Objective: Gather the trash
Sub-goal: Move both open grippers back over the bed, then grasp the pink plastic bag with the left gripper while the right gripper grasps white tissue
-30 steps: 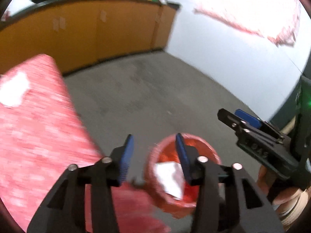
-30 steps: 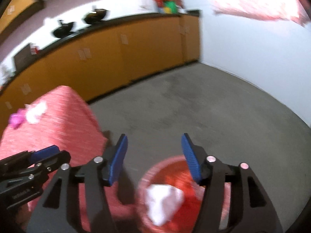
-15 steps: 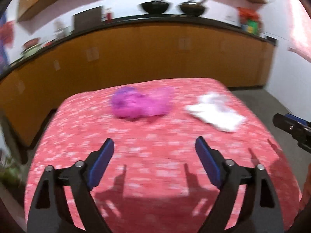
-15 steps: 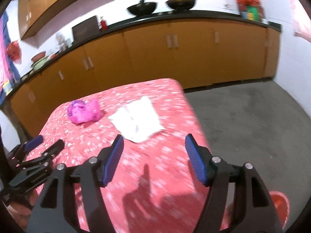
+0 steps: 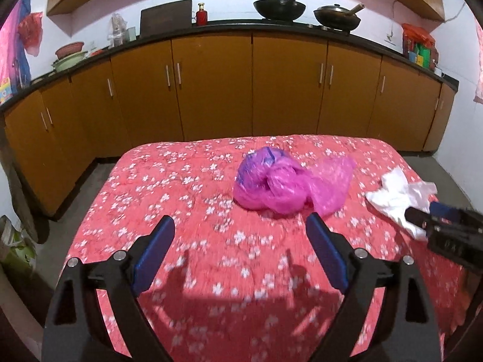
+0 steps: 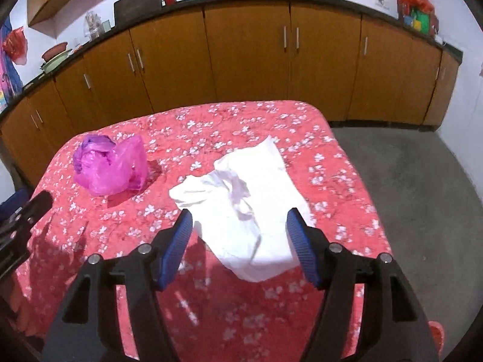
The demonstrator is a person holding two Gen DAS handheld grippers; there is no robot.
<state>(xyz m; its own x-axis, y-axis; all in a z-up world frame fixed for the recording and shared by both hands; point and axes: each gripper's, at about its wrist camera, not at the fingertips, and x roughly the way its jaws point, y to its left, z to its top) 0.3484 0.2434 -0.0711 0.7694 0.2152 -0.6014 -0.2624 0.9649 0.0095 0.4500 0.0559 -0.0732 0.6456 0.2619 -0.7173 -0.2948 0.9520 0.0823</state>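
Trash is spread over a table (image 5: 181, 181) covered in red cloth with white flowers: a crumpled pink plastic bag (image 5: 280, 184) lies toward the left and middle, and a white crumpled paper (image 6: 247, 199) lies to its right, nearer the table's right edge, the two pieces apart from each other. The left gripper (image 5: 240, 250) is held above the cloth just short of the pink bag, its jaws spread wide and empty. The right gripper (image 6: 240, 241) is held over the near part of the white paper, its jaws likewise spread wide with nothing between them; the paper is framed by the blue pads but no contact can be confirmed.

For the step in hand, judged to be two pickups, each gripper is best lowered until a raised fold sits between the pads, since flat edges of thin plastic or paper are likely to slip. The bag's bunched knot and the paper's creased ridge are the surest holds. The soft cloth may be pinched as well, so a shallow approach is advised.

Behind the table, orange-brown cabinets (image 5: 211, 90) are seen under a dark counter carrying two woks (image 5: 279, 7), and grey floor (image 6: 407, 181) is seen on the right.
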